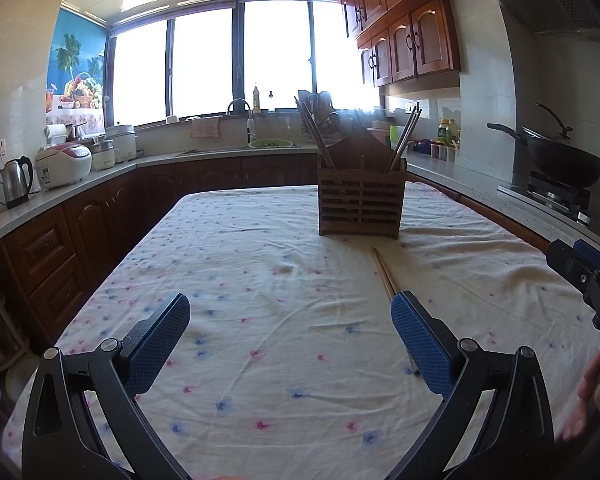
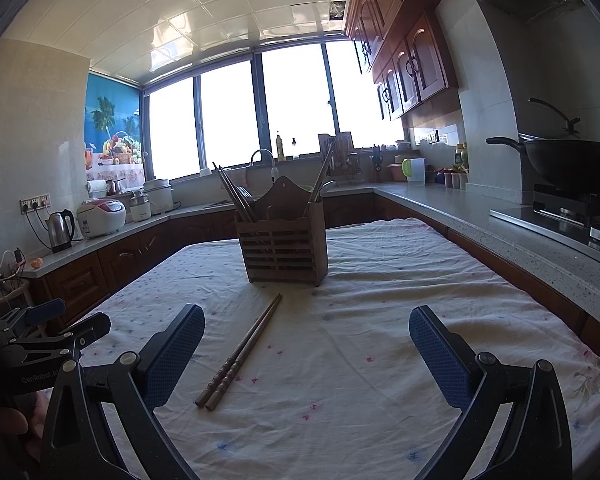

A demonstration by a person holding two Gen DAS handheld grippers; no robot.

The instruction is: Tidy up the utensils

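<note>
Right gripper [image 2: 306, 356] wide open, empty, over chopsticks [image 2: 240, 354]: light, stiff, likely slippery; pinch both mid-shaft.

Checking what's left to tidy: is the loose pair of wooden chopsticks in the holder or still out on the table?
Out. The loose pair of wooden chopsticks lies flat on the floral tablecloth, in front of the slatted wooden holder.

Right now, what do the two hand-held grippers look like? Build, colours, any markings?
Both match: the left hand-held gripper and the right hand-held gripper have black angular link arms with silver pivot bolts. Each carries two flat blue fingers with a fine dotted grip texture. Seen from the right camera, the left unit's body shows white "GenRobot.AI" lettering. No cables or sleeves visible.
</note>
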